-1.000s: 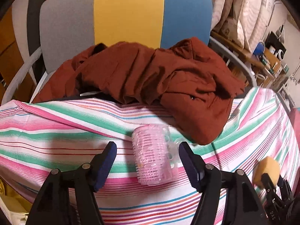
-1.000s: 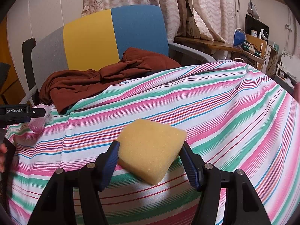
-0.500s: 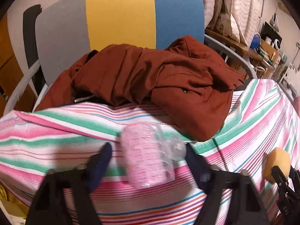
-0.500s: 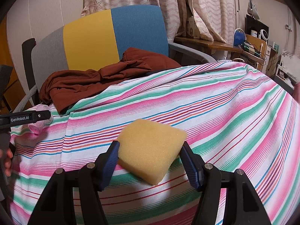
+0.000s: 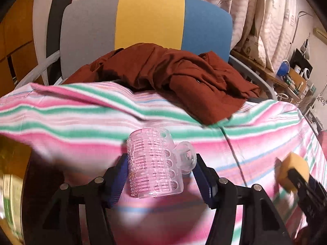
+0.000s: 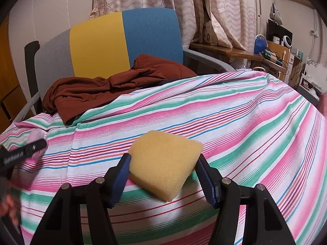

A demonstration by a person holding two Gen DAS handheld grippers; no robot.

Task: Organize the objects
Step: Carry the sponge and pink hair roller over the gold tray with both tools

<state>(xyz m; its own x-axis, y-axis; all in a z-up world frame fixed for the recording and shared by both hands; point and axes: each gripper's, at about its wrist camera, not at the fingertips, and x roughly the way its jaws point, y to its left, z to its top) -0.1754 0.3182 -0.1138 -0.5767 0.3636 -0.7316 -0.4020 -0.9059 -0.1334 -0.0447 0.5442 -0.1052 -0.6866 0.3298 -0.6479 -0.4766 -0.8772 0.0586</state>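
Left wrist view: pink hair roller point(image 5: 155, 163) clamped between the left tongs point(image 5: 161, 175).

Garment point(image 6: 114, 87) lies on cloth point(image 6: 235, 110), before chair point(image 6: 122, 40).

Cloth point(image 5: 81, 110) smears into soft blur in the left view. A yellow tin point(image 5: 10, 200), lower left, is cut by the edge, its print unreadable. Chair's point(image 6: 96, 47) seat is buried under the garment point(image 6: 98, 89). Shelf clutter point(image 6: 273, 47) is too small to tell.
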